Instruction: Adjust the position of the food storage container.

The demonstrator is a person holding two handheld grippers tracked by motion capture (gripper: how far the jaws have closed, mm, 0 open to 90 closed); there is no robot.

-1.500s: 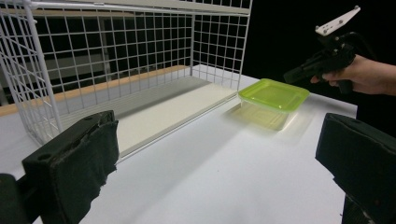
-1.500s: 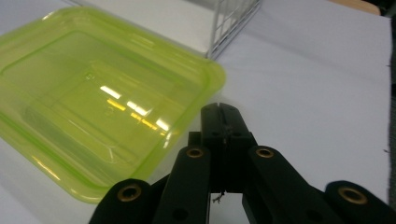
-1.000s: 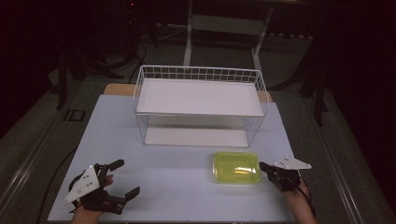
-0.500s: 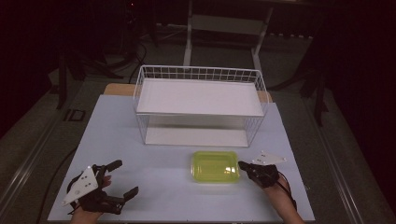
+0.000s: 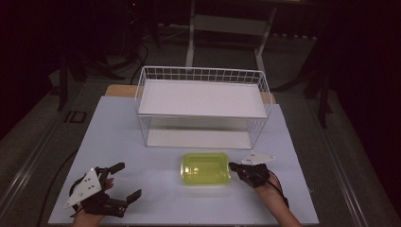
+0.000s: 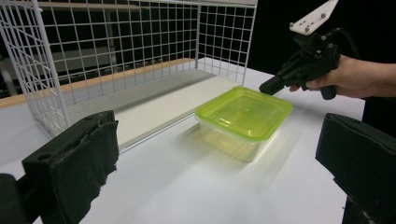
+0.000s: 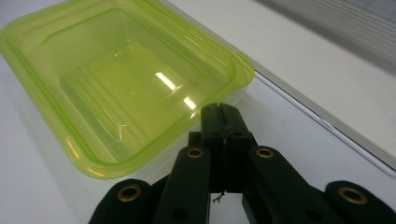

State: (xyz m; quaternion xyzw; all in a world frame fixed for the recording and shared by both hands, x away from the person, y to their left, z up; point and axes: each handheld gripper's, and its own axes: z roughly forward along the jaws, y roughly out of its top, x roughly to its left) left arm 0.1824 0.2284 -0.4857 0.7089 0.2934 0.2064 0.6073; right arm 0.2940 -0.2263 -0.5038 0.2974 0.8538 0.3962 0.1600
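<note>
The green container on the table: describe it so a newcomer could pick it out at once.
Start at the white wire basket standing at the far middle of the table. Just in front of its open side lies the green container, with the shut right gripper at its right edge. It is a shallow, see-through, rounded rectangle with a lime lid, the one coloured thing on the pale tabletop.

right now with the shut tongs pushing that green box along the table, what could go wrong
1. The right tongs are shut and press on one edge of the box, not gripping it, so it may spin or slip off the tips.
2. The box sits just in front of the wire rack; a skewed push could jam it against the rack's lower shelf edge.
3. The left tongs stand open near the table's front, so a long slide might reach them.
</note>
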